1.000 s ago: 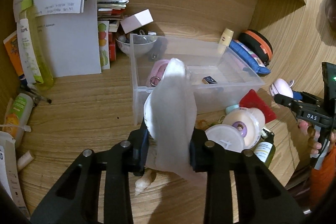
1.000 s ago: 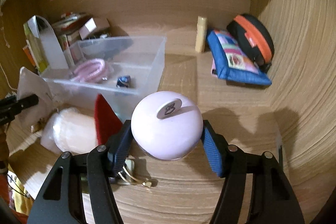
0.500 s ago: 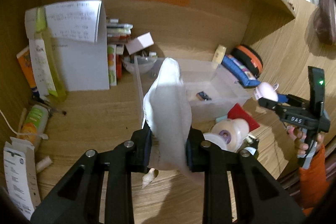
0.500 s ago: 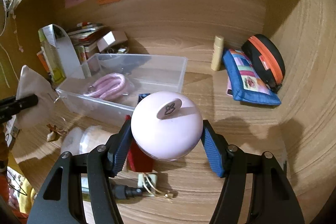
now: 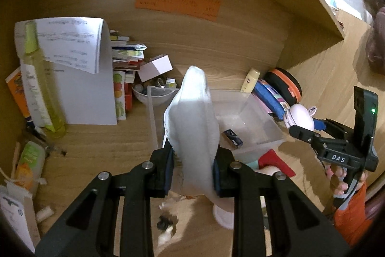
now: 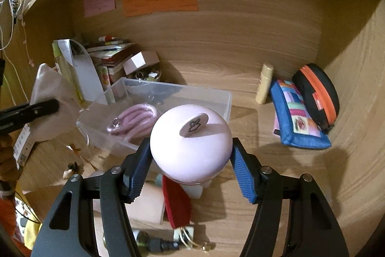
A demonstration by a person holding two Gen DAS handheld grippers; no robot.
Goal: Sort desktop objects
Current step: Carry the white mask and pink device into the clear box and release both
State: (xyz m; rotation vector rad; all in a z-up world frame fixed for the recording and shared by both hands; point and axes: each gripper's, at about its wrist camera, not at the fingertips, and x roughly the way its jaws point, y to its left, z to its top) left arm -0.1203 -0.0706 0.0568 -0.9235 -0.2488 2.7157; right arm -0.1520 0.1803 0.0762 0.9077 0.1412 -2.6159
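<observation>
Both hands have risen since the earlier frame, so the desk (image 6: pixel 276 196) now lies further below and more of its back wall shows. Each tool carries its load as before. On the left gripper (image 5: pixel 192 172) the jaws stand narrow and pinch a white cloth pouch (image 5: pixel 192 117), whose long axis points up and away from them. On the right gripper (image 6: pixel 190 160) the jaws stand about half wide and clamp a round pink ball-shaped gadget (image 6: pixel 190 143) at its two sides.

I judge that the next move depends on the clear plastic bin (image 6: pixel 226 98), which stands near the middle of the desk, ahead of both loads and lower than them. From the left hand it lies straight ahead, under the tip of the pouch; from the right hand it lies ahead and a little to the left. Neither hand seems clearly nearer.

Inside the bin lie a pink coiled cable (image 6: pixel 134 119) and a small dark box (image 5: pixel 232 137). At the front wall of the bin a red piece (image 6: pixel 175 204) and some small clutter lie on the desk. Toward the back right corner are a blue pouch (image 6: pixel 298 122), a black and orange case (image 6: pixel 317 93) and a cream tube (image 6: pixel 264 83).
</observation>
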